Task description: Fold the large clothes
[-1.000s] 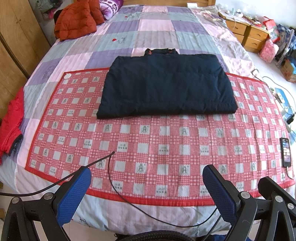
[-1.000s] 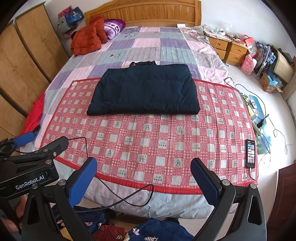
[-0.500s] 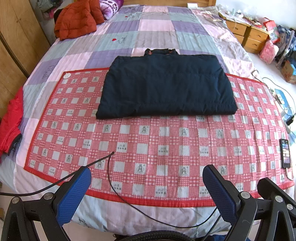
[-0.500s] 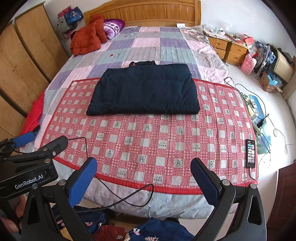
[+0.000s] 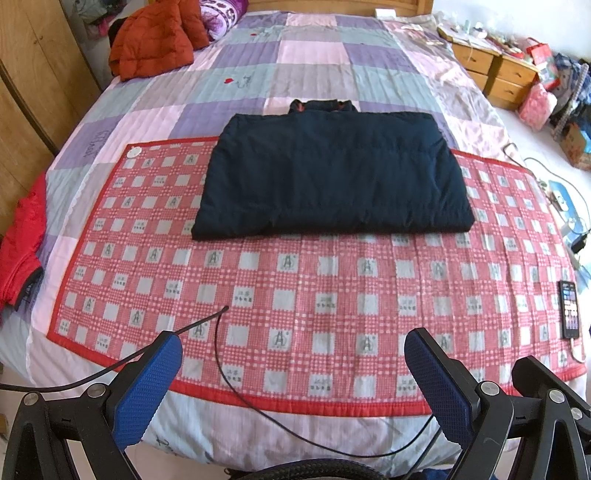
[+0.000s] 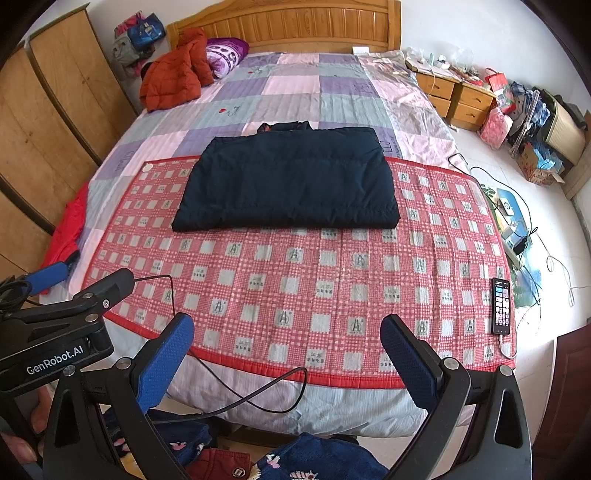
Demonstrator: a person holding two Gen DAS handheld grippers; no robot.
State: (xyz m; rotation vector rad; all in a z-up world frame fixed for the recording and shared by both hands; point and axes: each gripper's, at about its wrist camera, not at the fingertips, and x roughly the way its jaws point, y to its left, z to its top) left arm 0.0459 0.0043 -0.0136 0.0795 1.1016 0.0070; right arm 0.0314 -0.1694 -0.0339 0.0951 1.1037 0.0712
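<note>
You are holding both the left gripper (image 5: 291,345) and right gripper (image 6: 286,326) wide, gripping nothing; the folded jacket (image 5: 332,173) is lying at 12 o'clock on the red mat (image 5: 295,280).

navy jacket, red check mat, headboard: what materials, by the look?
Navy jacket: likely padded synthetic shell, matte; stitched quilt lines and puffy edges.
Red check mat: woven or printed cotton-like fabric, quilted; seams and red binding show.
Headboard: wood, glossy varnish; grain and slatted panels visible.

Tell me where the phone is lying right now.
The phone lies face up at the right edge of the red checked mat near the bed's foot, right of the folded navy jacket in both views.
</note>
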